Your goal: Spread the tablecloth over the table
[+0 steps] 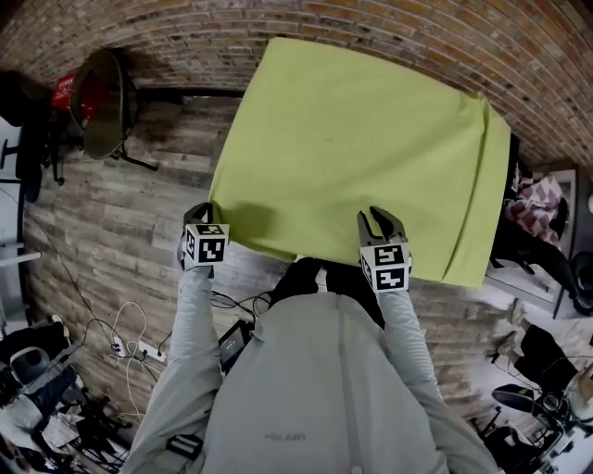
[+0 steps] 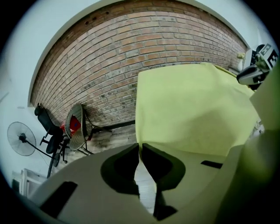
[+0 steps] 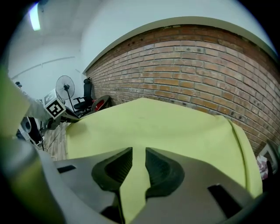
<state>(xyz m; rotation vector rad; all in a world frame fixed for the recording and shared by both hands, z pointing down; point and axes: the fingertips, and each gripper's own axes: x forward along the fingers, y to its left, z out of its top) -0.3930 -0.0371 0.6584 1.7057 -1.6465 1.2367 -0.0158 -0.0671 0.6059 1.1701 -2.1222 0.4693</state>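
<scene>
One chair (image 1: 100,97) and one fan (image 2: 21,139) stand by the brick wall (image 1: 185,37), well away. One yellow-green tablecloth (image 1: 361,148) lies over the table, hiding it. There are two tools. The left tool (image 1: 199,218) is pressed together at the cloth's near corner. The right tool (image 1: 382,220) is spread over the near edge, holding nothing.

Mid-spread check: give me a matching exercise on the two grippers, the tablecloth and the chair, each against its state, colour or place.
Things:
1. left gripper
2. right gripper
3. tablecloth
4. chair

States, colours and places:
A. jaws apart, over the cloth's near edge
B. beside the brick wall
C. yellow-green
D. shut on the cloth's near left corner

Pairs: 1-D, 2-A, 3-C, 4-B
</scene>
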